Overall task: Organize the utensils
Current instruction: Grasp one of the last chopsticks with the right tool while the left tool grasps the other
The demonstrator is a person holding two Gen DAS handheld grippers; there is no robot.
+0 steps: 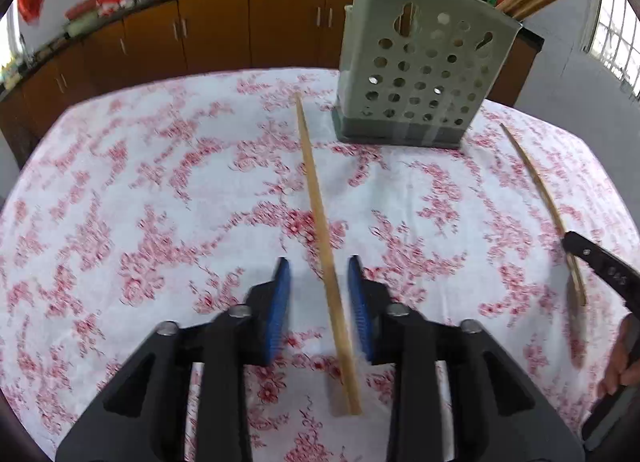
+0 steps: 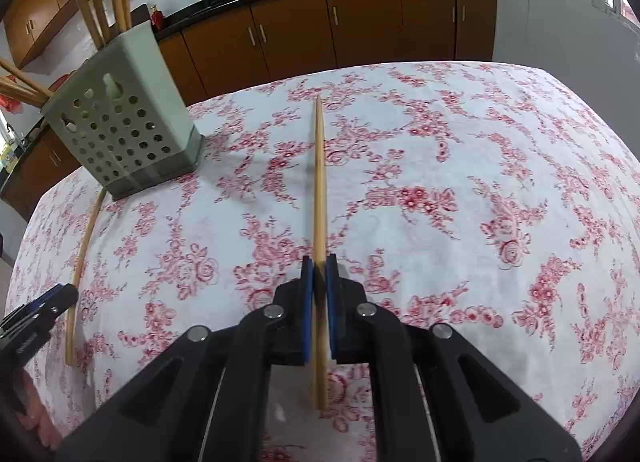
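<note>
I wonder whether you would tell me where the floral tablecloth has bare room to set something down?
The widest bare stretch lies right of the chopstick held in the right gripper, out to the tablecloth edge. Another lies left of the chopstick between the left gripper jaws. It is crowded around the utensil holder.

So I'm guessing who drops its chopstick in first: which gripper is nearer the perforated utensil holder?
Can't tell. The left gripper faces the utensil holder up the table, slightly right of ahead. The right gripper has it ahead to its left, looking similarly far.
</note>
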